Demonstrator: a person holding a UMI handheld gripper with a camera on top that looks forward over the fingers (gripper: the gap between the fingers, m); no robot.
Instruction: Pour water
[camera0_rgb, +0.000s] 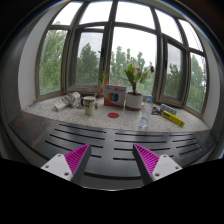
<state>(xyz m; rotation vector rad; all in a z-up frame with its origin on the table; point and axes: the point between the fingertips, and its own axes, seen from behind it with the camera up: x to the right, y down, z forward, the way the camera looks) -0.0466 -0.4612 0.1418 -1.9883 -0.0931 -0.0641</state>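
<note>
My gripper (112, 158) is open and empty, its two pink-padded fingers (74, 157) spread wide over a dark slatted ledge (110, 135). Well beyond the fingers, on the stone window sill (60, 113), stand a clear plastic water bottle (145, 114), a pale mug (89, 104) and a silvery metal vessel lying on its side (66, 101). A small red coaster (113, 115) lies on the sill between the mug and the bottle. Nothing is between the fingers.
A potted plant in a white pot (134, 90) and a red-and-white box (114, 96) stand at the back of the sill. A yellow tool (170, 116) lies to the right of the bottle. Bay windows with trees outside rise behind.
</note>
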